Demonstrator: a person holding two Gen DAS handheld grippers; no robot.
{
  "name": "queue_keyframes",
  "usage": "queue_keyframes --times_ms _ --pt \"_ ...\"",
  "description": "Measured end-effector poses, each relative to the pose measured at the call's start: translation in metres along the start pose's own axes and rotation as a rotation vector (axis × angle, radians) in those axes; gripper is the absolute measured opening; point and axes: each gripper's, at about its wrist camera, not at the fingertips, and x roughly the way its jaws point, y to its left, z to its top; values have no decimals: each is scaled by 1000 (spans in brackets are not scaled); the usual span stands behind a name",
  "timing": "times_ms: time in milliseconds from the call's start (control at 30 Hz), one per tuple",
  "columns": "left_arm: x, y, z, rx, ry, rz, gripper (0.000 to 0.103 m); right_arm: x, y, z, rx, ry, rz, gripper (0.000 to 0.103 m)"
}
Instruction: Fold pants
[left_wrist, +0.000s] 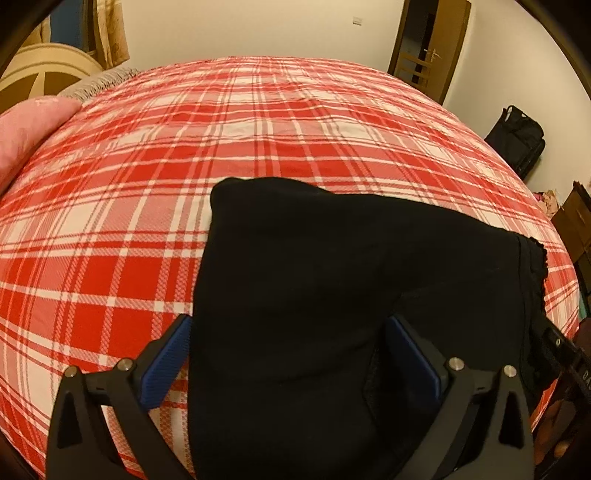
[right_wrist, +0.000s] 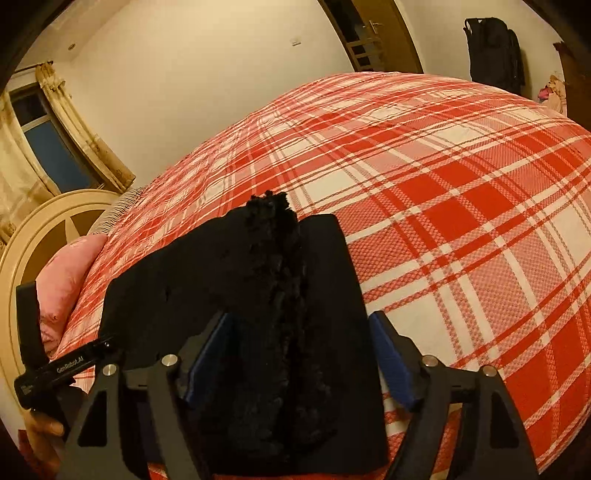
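Black pants (left_wrist: 332, 277) lie folded in a thick bundle on the red and white plaid bed (left_wrist: 147, 184). My left gripper (left_wrist: 288, 332) is open, its blue-padded fingers (left_wrist: 166, 362) on either side of the bundle's near left part. In the right wrist view the pants (right_wrist: 258, 295) show a fuzzy lining along the middle. My right gripper (right_wrist: 299, 332) is open, its fingers (right_wrist: 391, 358) on either side of the bundle's right end. The left gripper's body (right_wrist: 62, 369) shows at the lower left of the right wrist view.
A pink pillow (left_wrist: 29, 129) and a cream headboard (left_wrist: 40, 70) are at the left end of the bed. A wooden door (left_wrist: 428, 40) and a black bag (left_wrist: 517, 144) stand beyond the far right side. A curtained window (right_wrist: 40, 136) is behind the headboard.
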Motion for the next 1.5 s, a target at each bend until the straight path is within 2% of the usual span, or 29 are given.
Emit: queue_keyframes --times_ms 167,233,267,367,433,833,933,967,1500 --pt "5 6 -1 -60 25 -38 103 6 15 -6 -78 -13 -57 84" --pt "5 6 -2 -70 23 -40 103 7 16 -5 -93 -2 -66 80" --pt "5 4 -2 -63 20 -35 103 7 17 -4 -106 5 -69 76" --pt "5 2 -2 -60 22 -32 103 2 27 -4 -172 15 -50 47" --pt "4 1 -2 -59 25 -33 103 1 35 -5 -224 13 -77 41" --pt "-5 -15 -2 15 -12 -24 74 -4 41 -10 -233 -19 -114 38" --pt "-9 -24 -3 53 -38 -9 50 -4 43 -12 -241 -31 -126 37" --pt "-9 -25 -3 64 -44 11 36 -4 45 -12 -248 -34 -132 37" --pt "-10 -26 -5 73 -55 33 31 -7 56 -17 -314 -55 -180 34"
